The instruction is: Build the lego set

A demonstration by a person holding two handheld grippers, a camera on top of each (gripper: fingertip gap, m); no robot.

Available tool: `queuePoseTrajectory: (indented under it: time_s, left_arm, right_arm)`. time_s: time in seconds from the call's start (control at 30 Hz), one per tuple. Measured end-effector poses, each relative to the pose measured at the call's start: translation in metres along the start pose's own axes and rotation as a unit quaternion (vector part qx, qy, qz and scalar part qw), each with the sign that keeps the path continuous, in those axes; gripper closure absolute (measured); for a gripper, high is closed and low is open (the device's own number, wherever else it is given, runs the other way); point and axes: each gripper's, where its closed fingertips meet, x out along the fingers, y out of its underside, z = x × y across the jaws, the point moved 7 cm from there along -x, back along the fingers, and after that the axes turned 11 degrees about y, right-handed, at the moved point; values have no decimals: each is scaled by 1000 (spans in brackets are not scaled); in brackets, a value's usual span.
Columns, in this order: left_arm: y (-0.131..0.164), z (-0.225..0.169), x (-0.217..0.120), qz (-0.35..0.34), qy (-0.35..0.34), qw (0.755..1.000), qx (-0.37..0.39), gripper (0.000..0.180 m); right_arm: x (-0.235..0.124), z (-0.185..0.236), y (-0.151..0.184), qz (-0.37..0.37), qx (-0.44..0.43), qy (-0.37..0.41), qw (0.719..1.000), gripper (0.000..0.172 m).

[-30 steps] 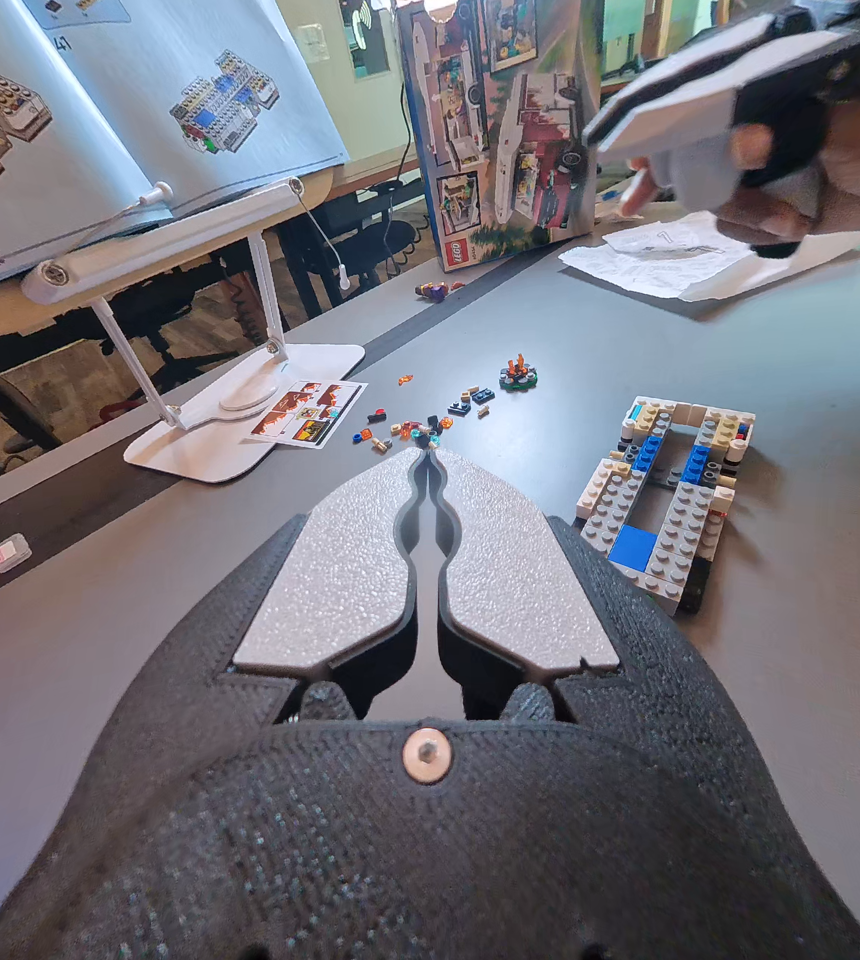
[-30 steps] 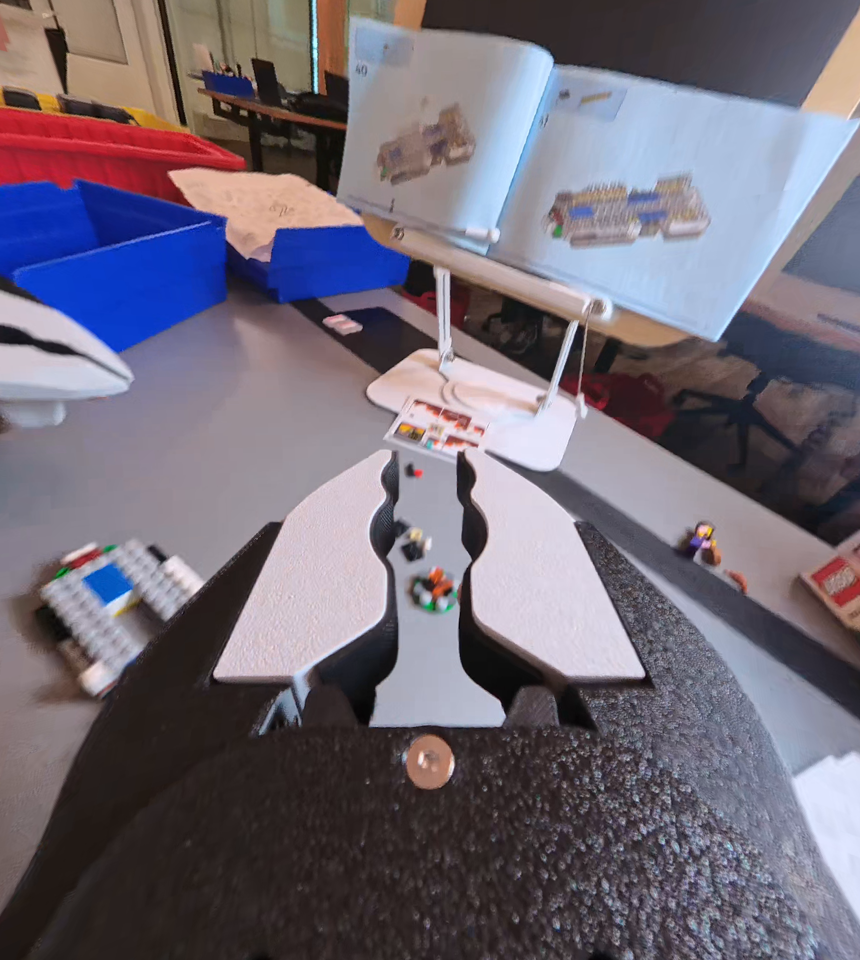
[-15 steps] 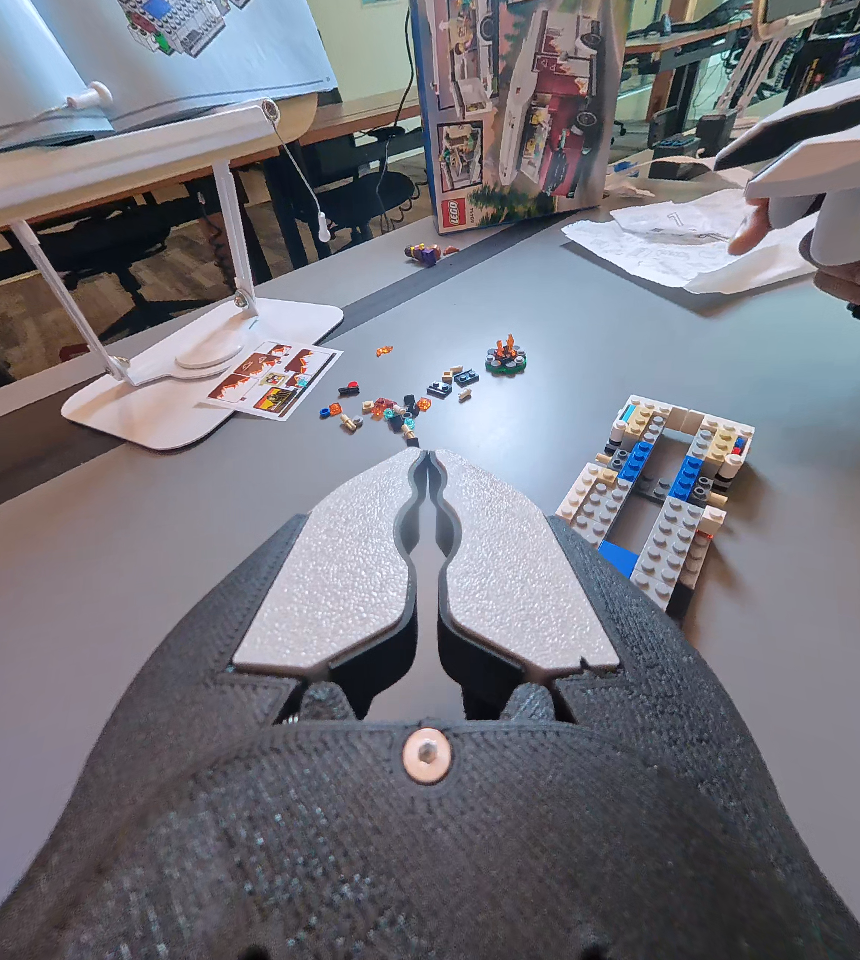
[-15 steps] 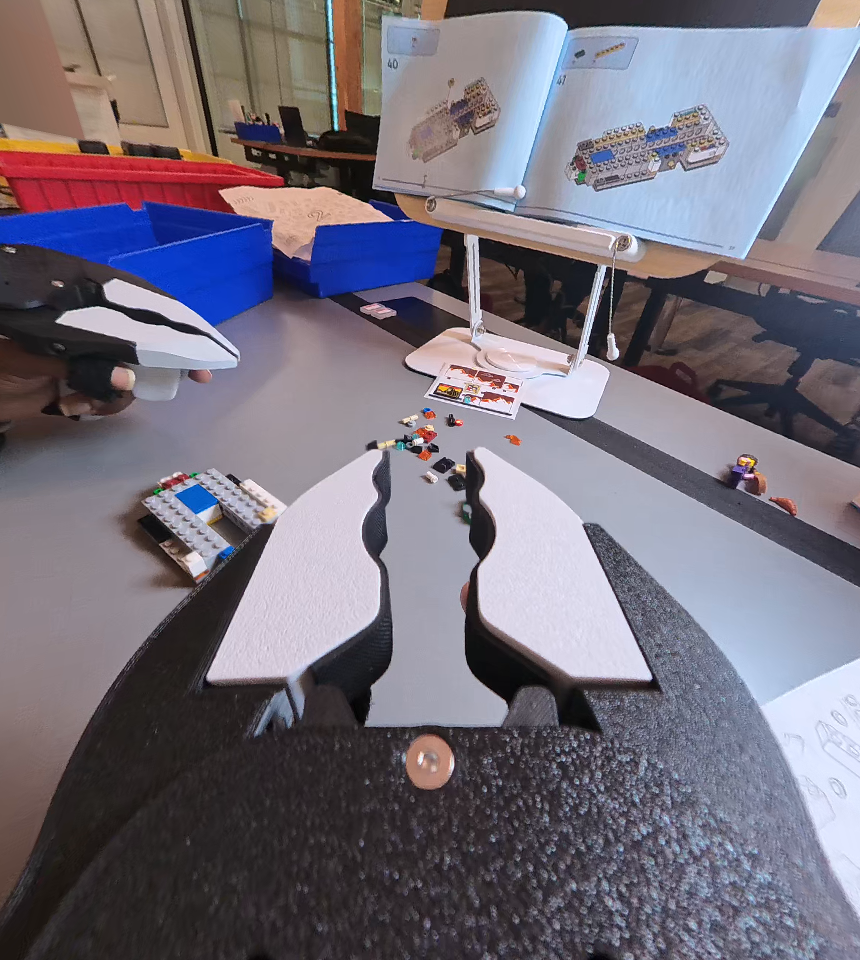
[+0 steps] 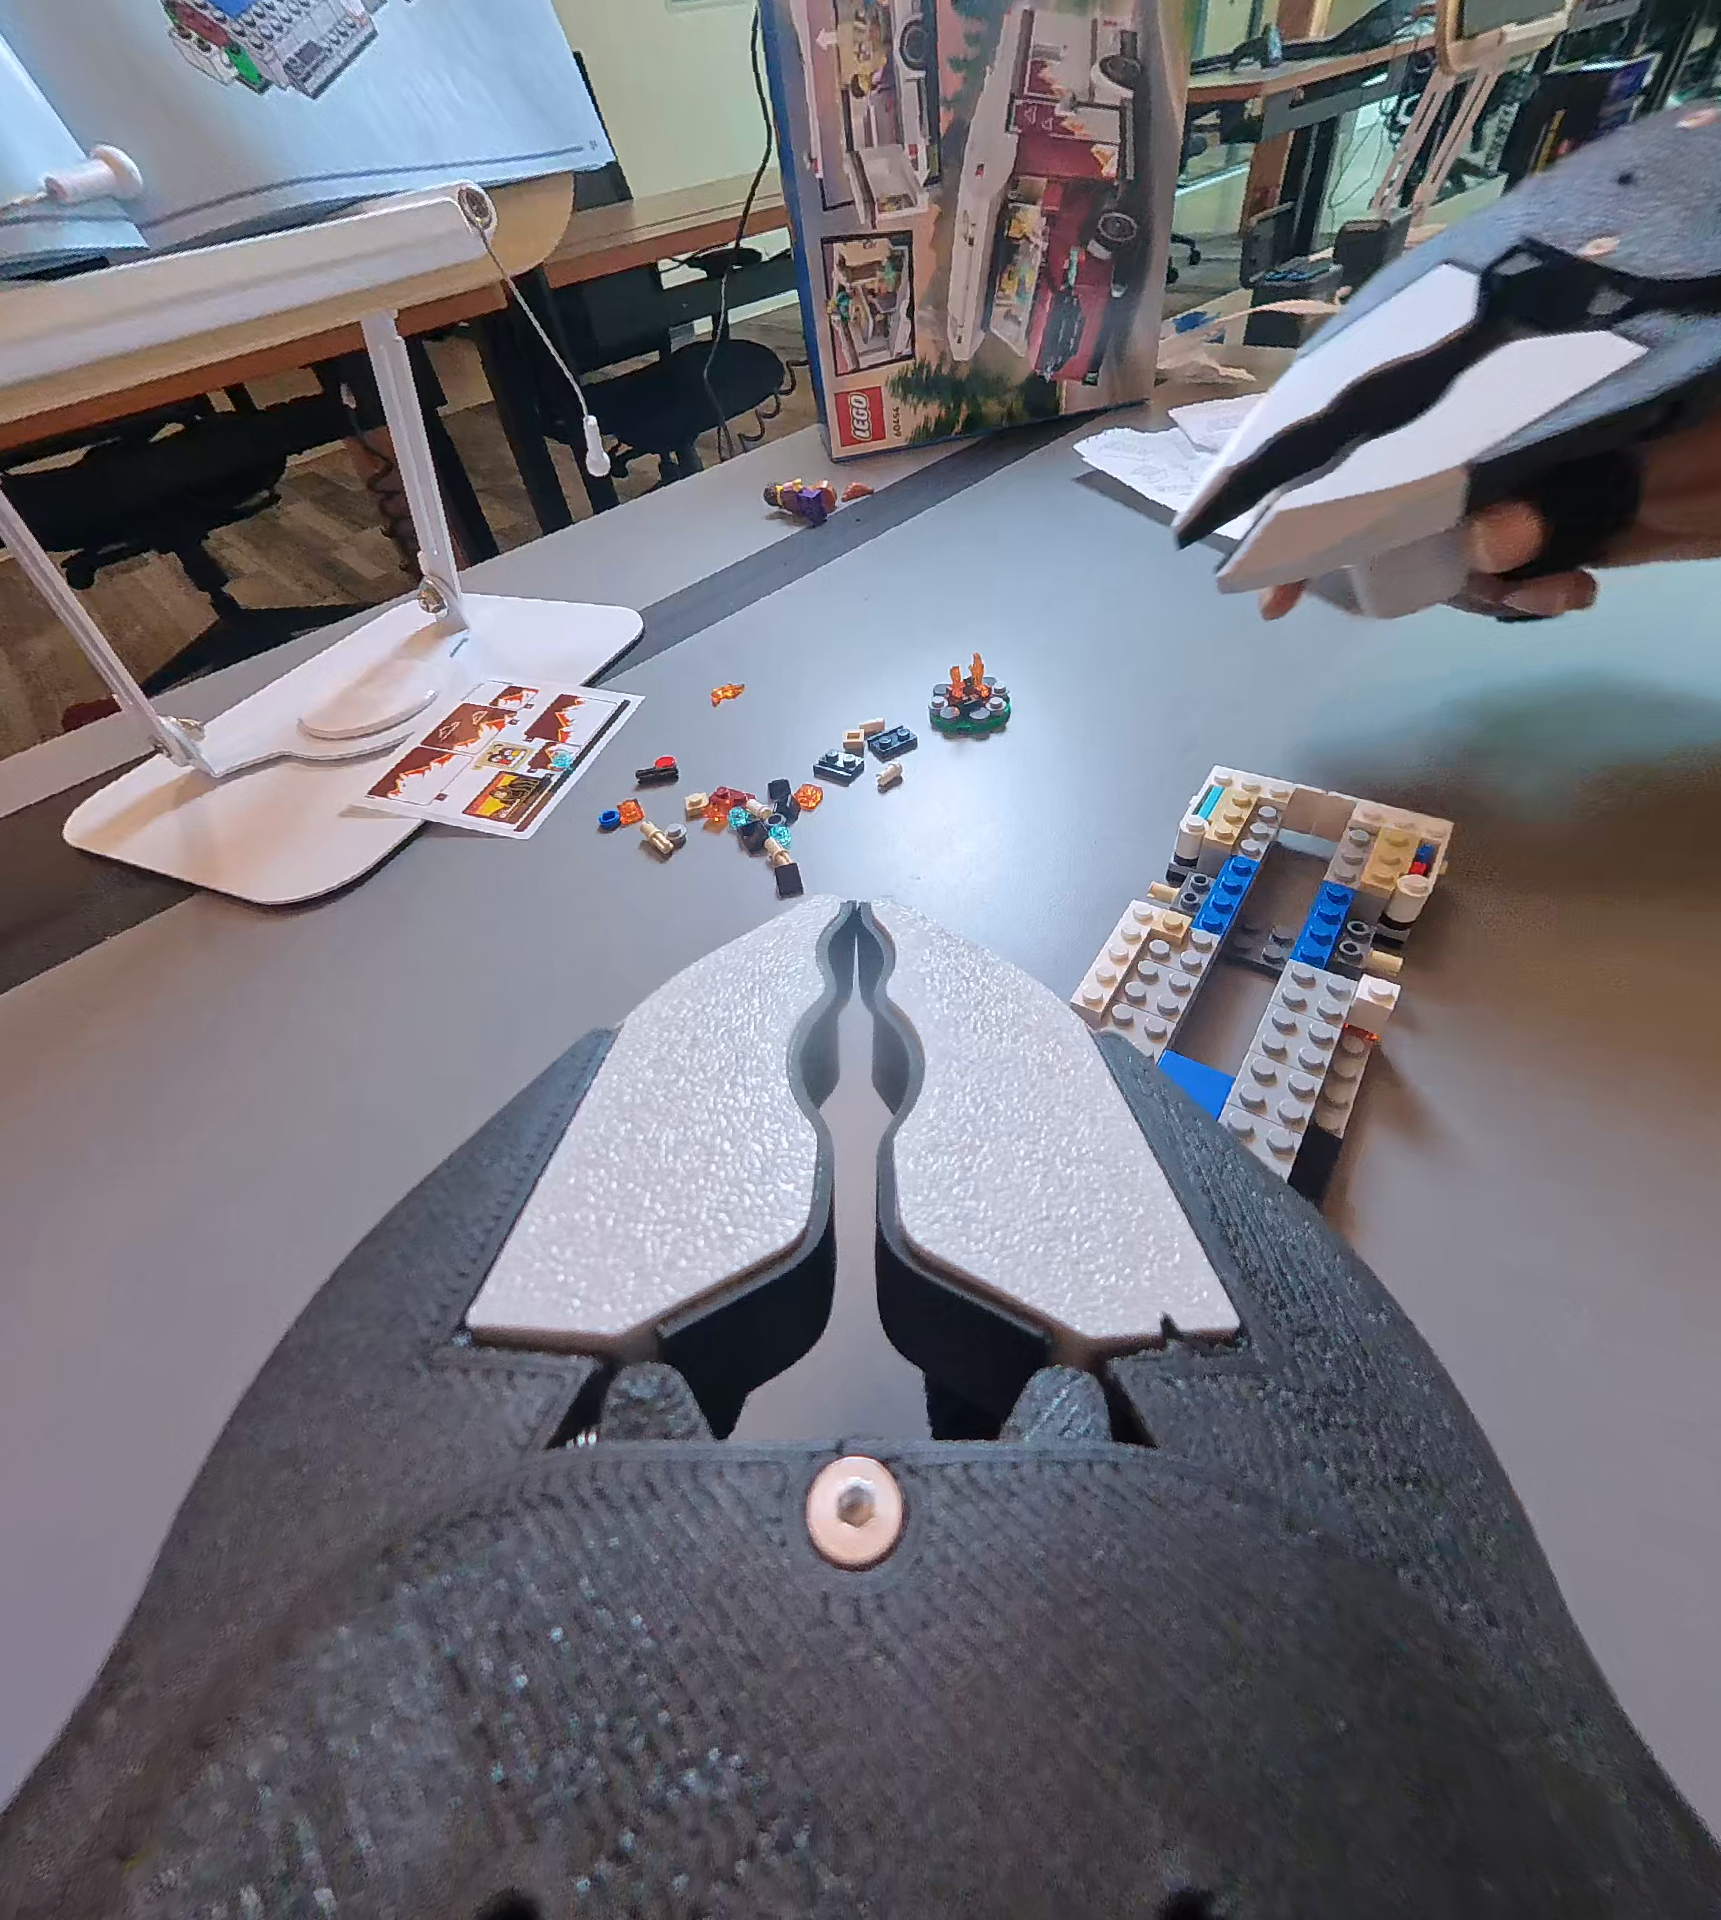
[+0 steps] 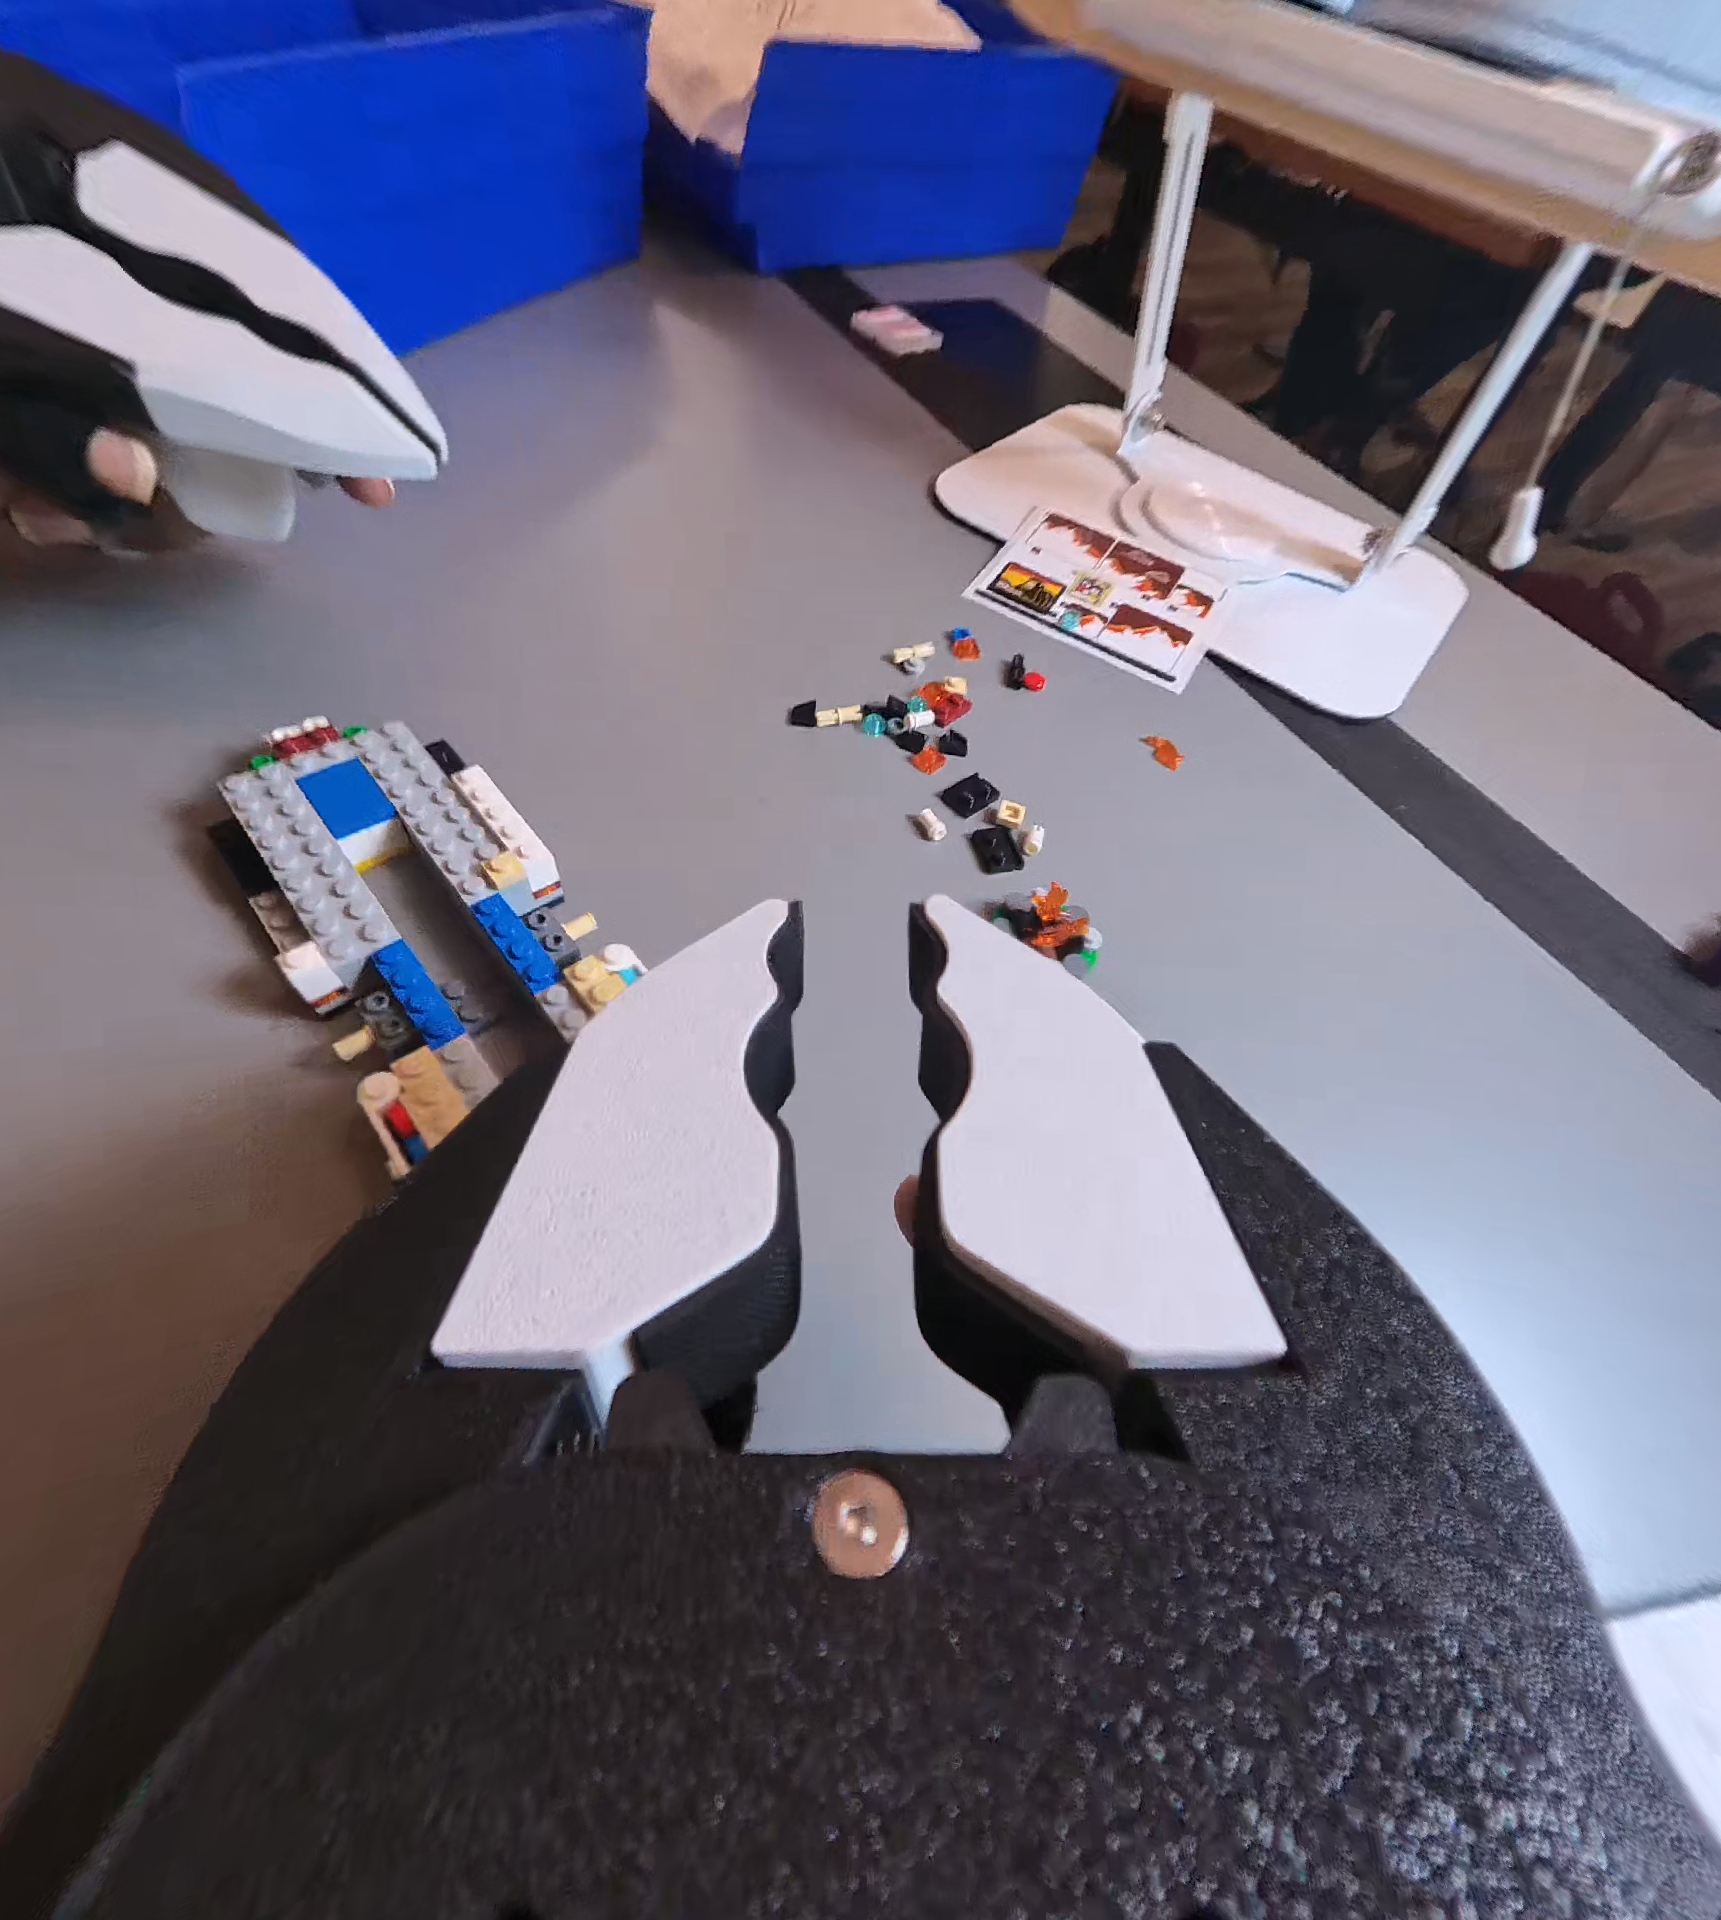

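My left gripper (image 5: 857,906) is shut with nothing between its pads and hovers above the grey table (image 5: 212,1143), just short of a scatter of small loose bricks (image 5: 752,816). A grey, blue and tan brick build (image 5: 1271,966) lies to its right. My right gripper (image 6: 856,906) is open and empty above the table, between the same build (image 6: 399,883) on its left and a small round campfire piece (image 6: 1048,923) on its right. The loose bricks (image 6: 923,727) lie ahead of it. Each gripper shows in the other's view, the right one (image 5: 1220,530) and the left one (image 6: 420,457).
A white book stand (image 5: 336,790) holds an open instruction booklet (image 5: 243,94), with a sticker sheet (image 5: 503,764) at its base. A toy box (image 5: 960,218) stands at the back, a minifigure (image 5: 804,499) before it. Blue bins (image 6: 440,156) and paper sheets (image 5: 1157,447) sit further off. My right fingertips sit around 15 cm from my left ones.
The right gripper swung down and left toward the table and its jaws narrowed slightly. The left gripper stayed shut and drifted a little; the booklet slid up out of its view.
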Motion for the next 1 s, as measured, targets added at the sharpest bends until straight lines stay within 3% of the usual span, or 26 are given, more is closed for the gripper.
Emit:
queuePoseTrajectory:
  time_s: [0.13, 0.4, 0.9, 1.0]
  left_arm:
    - [1, 0, -3, 8, -2, 1000, 15, 180]
    - [0, 6, -10, 0, 5, 1000, 9, 180]
    - [-4, 8, -16, -14, 30, 999, 7, 180]
    - [-4, 7, -16, -15, 34, 999, 7, 180]
  right_arm:
    - [40, -7, -5, 83, -51, -56, 994, 154]
    - [97, -24, -9, 210, -110, -80, 968, 156]
    - [128, -34, -5, 342, -91, -120, 928, 156]
    - [129, -34, -5, 341, -90, -135, 926, 164]
